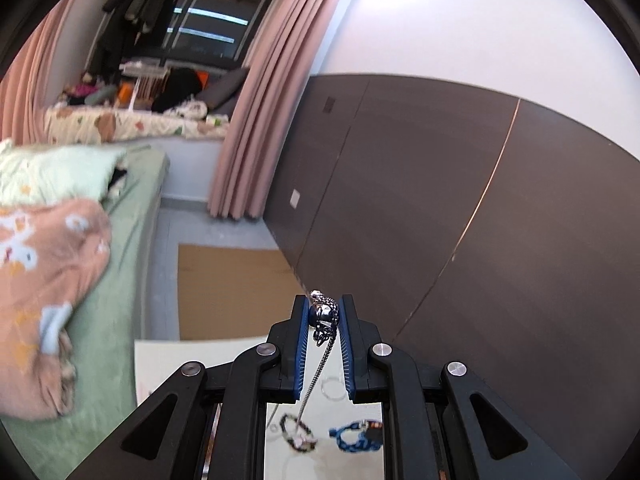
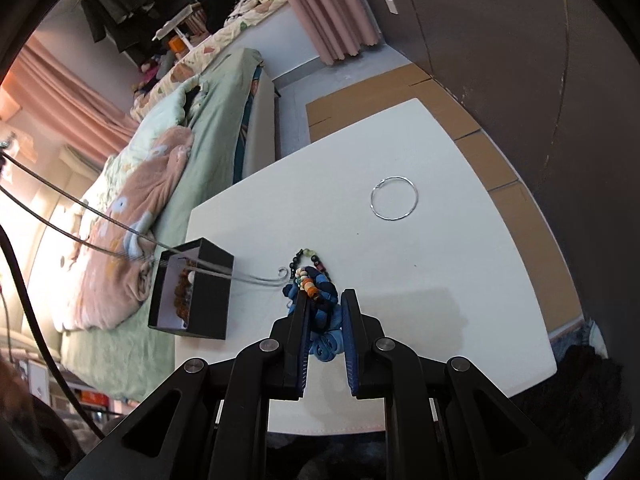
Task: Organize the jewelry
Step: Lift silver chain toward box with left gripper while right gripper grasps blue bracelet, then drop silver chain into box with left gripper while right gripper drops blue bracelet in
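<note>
My left gripper [image 1: 324, 304] is shut on the chunky silver end of a necklace [image 1: 325, 314], held high above the white table [image 1: 192, 360]. Its thin chain [image 1: 316, 380] hangs down toward a dark beaded bracelet [image 1: 298, 434]. In the right wrist view the same chain [image 2: 120, 236] slants in from the upper left, across a black open box [image 2: 212, 304], onto the table. My right gripper [image 2: 326, 296] is shut on a blue braided bracelet [image 2: 324, 312] with orange and pale beads. The dark beaded bracelet [image 2: 316, 260] lies just beyond it.
A thin silver hoop [image 2: 394, 199] lies alone toward the far right of the table [image 2: 440, 280]. Brown beads sit inside the black box. A bed with green and pink bedding [image 2: 140, 216] runs along the table's left side, cardboard [image 2: 500, 148] lies on the floor beyond, and a dark wall panel is at right.
</note>
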